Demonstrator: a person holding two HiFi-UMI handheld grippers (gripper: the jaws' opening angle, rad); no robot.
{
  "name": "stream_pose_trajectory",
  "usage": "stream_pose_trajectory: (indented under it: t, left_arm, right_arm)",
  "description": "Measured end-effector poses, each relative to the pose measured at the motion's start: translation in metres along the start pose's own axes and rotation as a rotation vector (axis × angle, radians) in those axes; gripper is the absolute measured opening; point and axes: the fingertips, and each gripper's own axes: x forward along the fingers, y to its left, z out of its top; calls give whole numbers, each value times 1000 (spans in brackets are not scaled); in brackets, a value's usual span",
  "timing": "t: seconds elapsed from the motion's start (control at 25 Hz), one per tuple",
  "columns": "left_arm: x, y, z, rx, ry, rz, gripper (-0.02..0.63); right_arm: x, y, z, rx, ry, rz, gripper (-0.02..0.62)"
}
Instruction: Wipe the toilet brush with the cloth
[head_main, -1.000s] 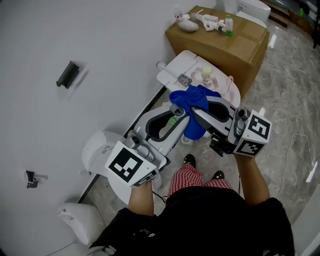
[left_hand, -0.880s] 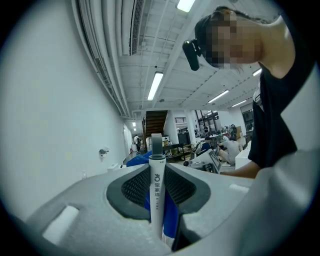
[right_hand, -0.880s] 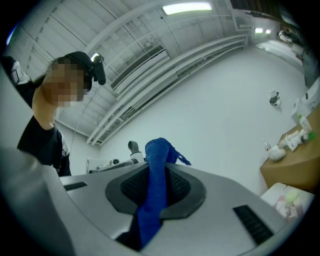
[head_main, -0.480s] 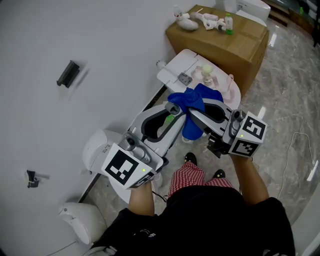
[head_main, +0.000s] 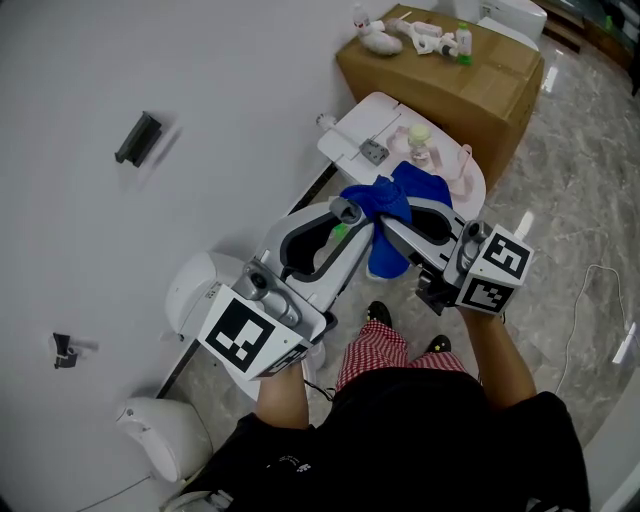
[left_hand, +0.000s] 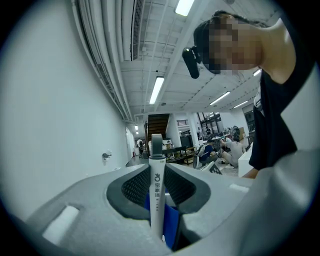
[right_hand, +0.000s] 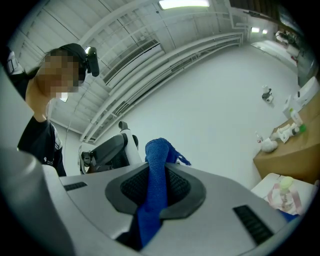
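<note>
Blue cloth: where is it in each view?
Head view: cloth at centre of frame.
Left gripper view: bottom centre, behind the white brush handle.
Right gripper view: centre, pinched in the right hand-held gripper.
Shared landmark: the white wall, in all three.

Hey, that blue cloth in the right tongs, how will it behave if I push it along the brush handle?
Probably floppy: the blue cloth bunches at the right tongs and hangs limp below. Likely light, since one narrow pinch carries it. Pushed against the brush handle in the left tongs, it would probably crumple rather than press firmly.
</note>
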Motion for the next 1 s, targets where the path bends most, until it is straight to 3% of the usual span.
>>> stream_pose_trajectory:
  t: [1.0]
  left_arm:
    - [-3,-2,30,52,-21,6,89]
  right_arm:
    - [0,-18,-31,19,65,-44,64]
